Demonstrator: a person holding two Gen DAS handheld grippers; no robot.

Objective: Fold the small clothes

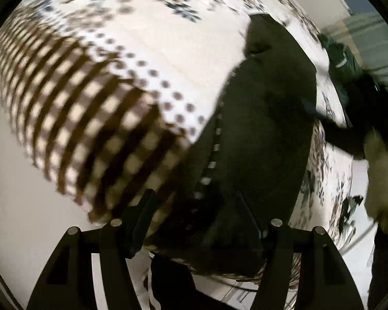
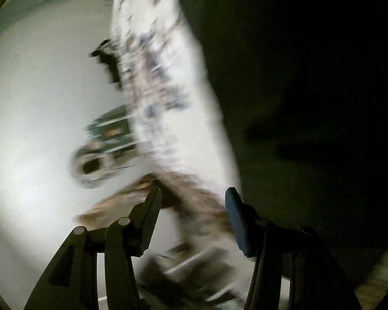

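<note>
Dark small garment (image 1: 266,129) lies flat on patterned cloth (image 1: 116,90) spread over table (image 1: 25,232). Left gripper (image 1: 201,224) above its near edge, fingers apart, holding nothing. Right gripper (image 2: 194,217) blurred, fingers apart, empty — over cloth's edge. Advice: align both at garment corners, pinch garment layer only — not cloth beneath.

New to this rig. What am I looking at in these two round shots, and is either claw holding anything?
No robot arm here: a person carries a two-finger gripper in each hand, with a fisheye camera on each looking along its fingers. One shot is from the left gripper, the other from the right gripper. Both look down at a dark garment lying on a patterned white cloth with brown checks and blue flowers, over a pale surface. Both sets of jaws stand apart and grip nothing. The right view is heavily blurred.
</note>
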